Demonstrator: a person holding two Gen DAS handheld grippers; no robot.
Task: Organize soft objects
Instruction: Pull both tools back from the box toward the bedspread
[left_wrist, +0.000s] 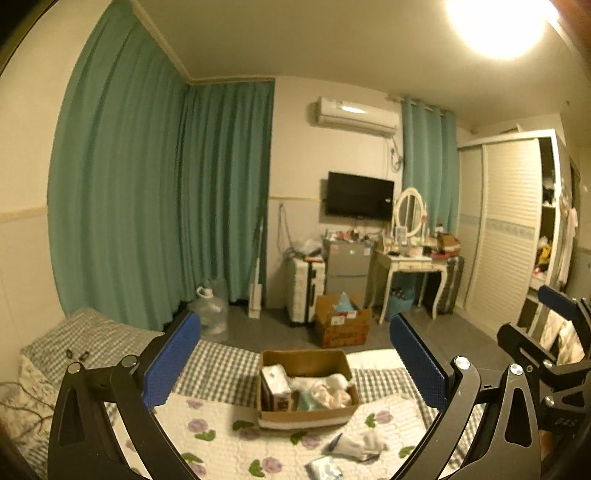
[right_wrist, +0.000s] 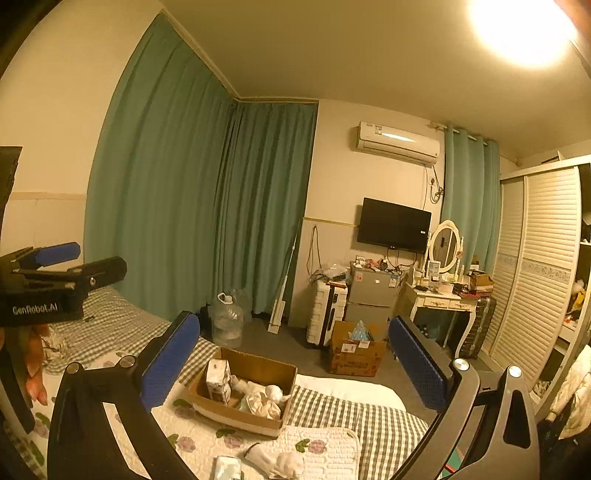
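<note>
- Left gripper (left_wrist: 295, 362): black angular linkage arms filling the lower frame, with triangular cut-outs near the bottom corners.
- Blue pads (left_wrist: 173, 360) with a fine dotted texture lining the inner faces of both fingers.
- Round silver pivot screws (left_wrist: 461, 362) at the linkage joints.
- Right gripper (right_wrist: 295, 363): same black frame, same blue textured pads, same silver screws.
- White lettering "GenRobot.AI" (right_wrist: 35, 308) on the black body at the left edge of the right wrist view.
- Fingertips of a hand (right_wrist: 35, 373) below that lettering; no sleeve visible.
</note>
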